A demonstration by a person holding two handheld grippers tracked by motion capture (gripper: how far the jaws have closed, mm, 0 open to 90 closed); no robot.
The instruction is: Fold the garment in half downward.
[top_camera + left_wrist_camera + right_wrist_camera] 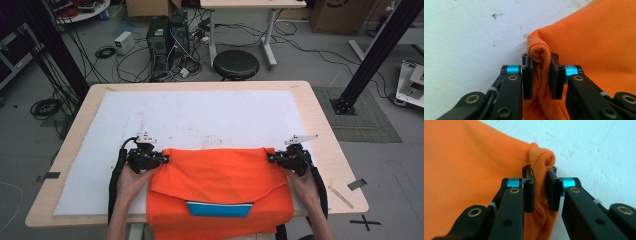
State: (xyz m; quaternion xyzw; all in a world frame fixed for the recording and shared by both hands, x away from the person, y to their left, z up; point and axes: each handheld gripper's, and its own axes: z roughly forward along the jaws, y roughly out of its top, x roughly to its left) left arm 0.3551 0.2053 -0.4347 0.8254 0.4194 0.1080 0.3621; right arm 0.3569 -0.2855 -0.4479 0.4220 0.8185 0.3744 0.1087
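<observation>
An orange garment (220, 185) lies at the near middle of the table, its lower part hanging over the front edge, with a blue collar strip (220, 208) showing near the front. My left gripper (159, 160) is shut on the garment's far left corner; in the left gripper view (541, 75) a bunched fold of orange cloth (537, 51) sits pinched between the jaws. My right gripper (273, 158) is shut on the far right corner; the right gripper view (540, 192) shows a rolled fold (544, 157) squeezed between its jaws.
A white mat (190, 117) covers most of the wooden table (320, 110). A thin wooden stick (340, 194) lies near the table's right front corner. Behind the table stand a black stool (236, 64), computer cases (165, 37) and cables.
</observation>
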